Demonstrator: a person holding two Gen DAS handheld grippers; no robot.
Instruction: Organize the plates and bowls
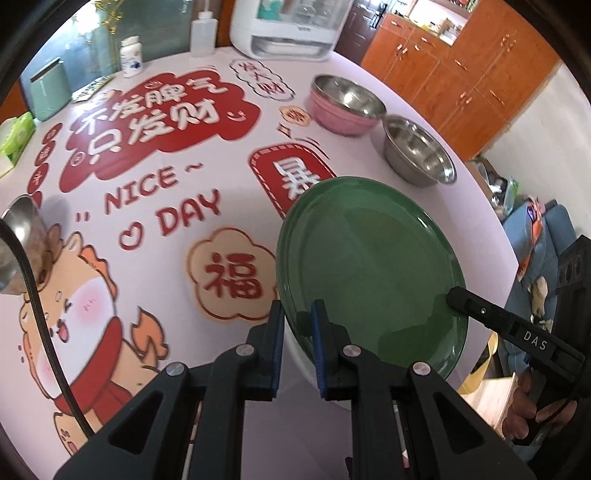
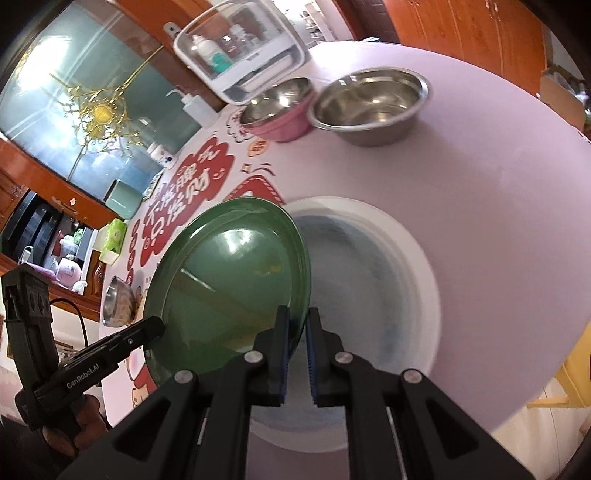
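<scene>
While both claws clamp the green plate [image 1: 369, 266] by opposite edges, it hangs tilted above the desk [image 1: 207, 155], clear of the surface. The left claw [image 1: 298, 314] has its pads shut on the plate's rim, one finger over the face and one under. The right claw [image 2: 297, 317] grips the rim on the other side in the same way; its tip also shows in the left view at the plate's far edge. Below the plate in the right view lies a white plate [image 2: 413, 258] with a bluish centre, flat on the desk. Farther back stand a pink bowl [image 2: 280, 110] and a steel bowl [image 2: 369, 107], just beside each other. Another steel bowl [image 1: 18, 243] sits near the desk's left edge. A white cabinet [image 1: 288, 26] stands at the back.
</scene>
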